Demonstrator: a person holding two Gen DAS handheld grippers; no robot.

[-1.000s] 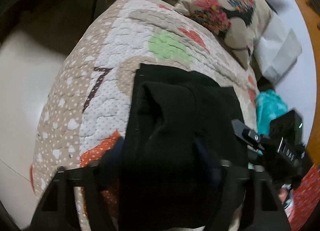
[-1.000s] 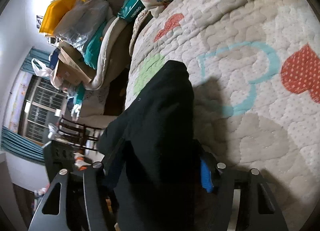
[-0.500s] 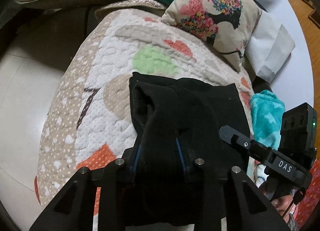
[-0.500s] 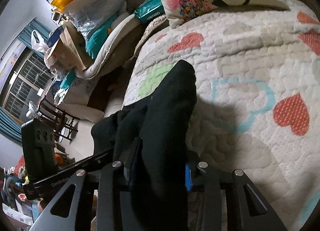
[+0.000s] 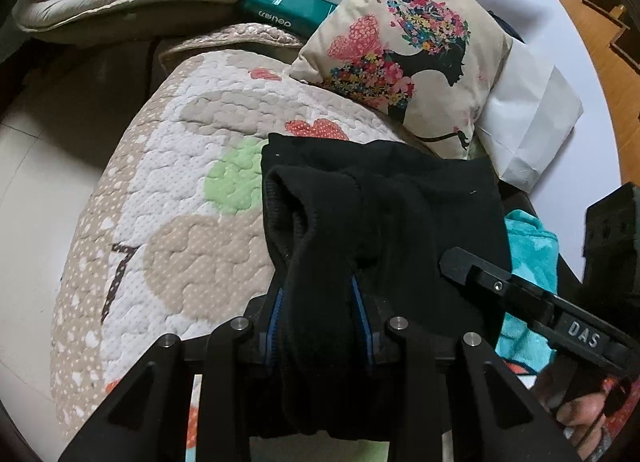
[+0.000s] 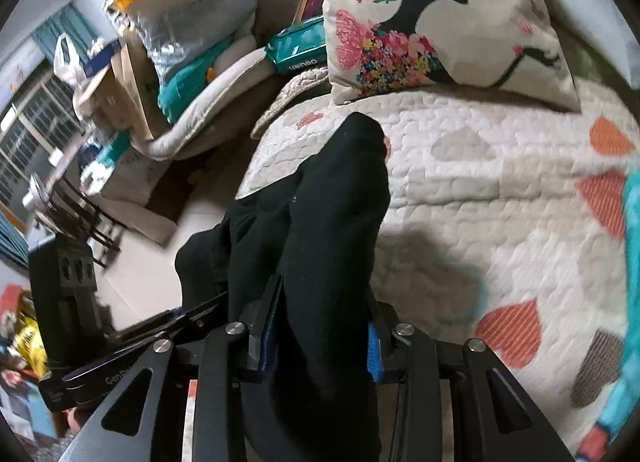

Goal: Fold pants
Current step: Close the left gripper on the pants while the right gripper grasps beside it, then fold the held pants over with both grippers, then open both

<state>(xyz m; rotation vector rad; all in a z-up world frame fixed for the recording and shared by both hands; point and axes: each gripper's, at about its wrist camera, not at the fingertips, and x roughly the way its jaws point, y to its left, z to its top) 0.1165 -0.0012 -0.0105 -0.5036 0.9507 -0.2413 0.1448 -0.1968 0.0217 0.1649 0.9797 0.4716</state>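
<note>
pants (image 5: pixel 380 221) black, bunched in a thick fold, lying on the quilted bed cover (image 5: pixel 180 189) and rising toward both cameras. i read both grippers as clamped on them.

left gripper (image 5: pixel 320 326): jaws narrow, blue pads pressed into a gathered wad of the black fabric at 6 o'clock in its view. ribbed hem edge curls up at about 10 o'clock from the grip. rest of the cloth spreads flat toward 12 and 2 o'clock, far edge lying near the floral pillow (image 5: pixel 408 61). right gripper (image 5: pixel 520 294) shows in this view at 4 o'clock, its black body lying over the right edge of the pants.

right gripper (image 6: pixel 320 330): jaws narrow too, blue pads tight on a lifted ridge of pants (image 6: pixel 340 201). fabric runs from 6 o'clock up to a peak near centre, above the bed cover (image 6: pixel 480 181), with a shadow under it at 3 o'clock. left gripper (image 6: pixel 132 342) visible at 8 o'clock, beside the hanging cloth.

surroundings: floral pillow (image 6: pixel 432 21) at 12 o'clock in the right view, teal packet (image 6: pixel 298 45) beside it, white paper bag (image 5: pixel 528 117) at 2 o'clock in the left view, teal cloth (image 5: pixel 532 254) at 3 o'clock just past the pants' edge.
</note>
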